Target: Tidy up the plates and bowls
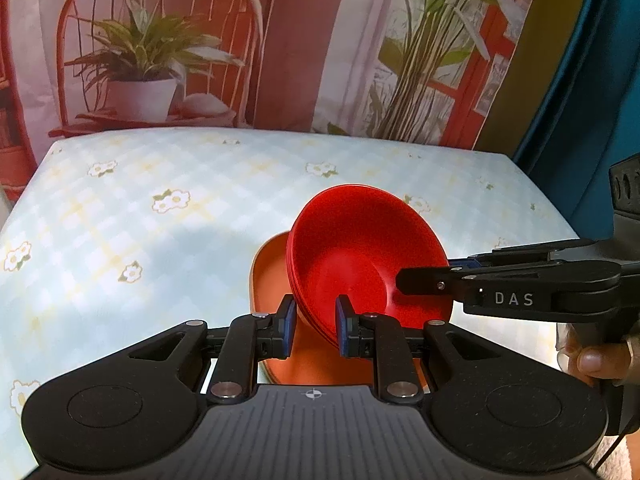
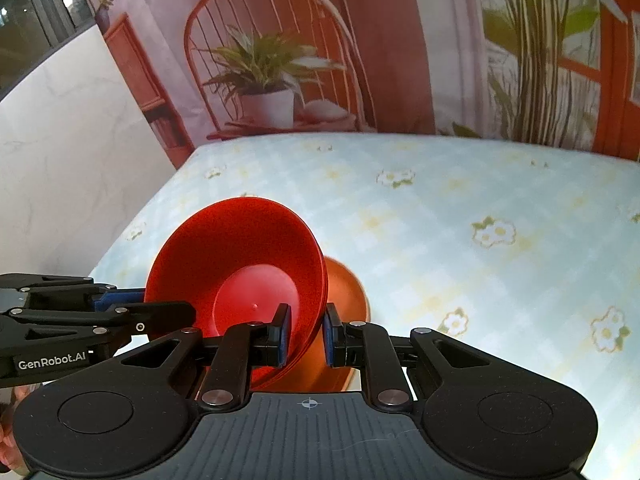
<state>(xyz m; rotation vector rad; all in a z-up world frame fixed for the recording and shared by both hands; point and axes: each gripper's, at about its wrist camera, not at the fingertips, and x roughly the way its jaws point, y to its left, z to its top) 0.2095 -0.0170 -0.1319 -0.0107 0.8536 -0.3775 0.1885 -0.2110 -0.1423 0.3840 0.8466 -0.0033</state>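
Your left gripper (image 1: 314,326) extends forward and low over the table (image 1: 160,240), its two blue-padded fingers level with each other, while your right gripper (image 2: 306,334) comes in from the opposite side at about the same height, so each tool crosses the other camera's view side-on. The left fingers (image 1: 286,328) stand at a narrow gap, one on each side of the lower rim of the red plates (image 1: 360,256), which appear as a nested set judging by the layered edges (the exact count cannot be read). The right fingers (image 2: 282,334) stand at a similar narrow gap astride the rim on the opposite side of the same set. Whether the pads press the rim or merely bracket it cannot be confirmed from either view. The red plates are tilted steeply on edge, the concave face toward the right wrist camera, directly over an orange bowl (image 1: 272,280) that rests on the floral tablecloth near the front of the table. Contact between the plates and the bowl is hidden behind the fingers and the gripper bodies. The near part of the bowl is cut off by the gripper housing in both views. Your right hand (image 1: 596,356) shows only partly at the frame edge, fingers wrapped on the handle.
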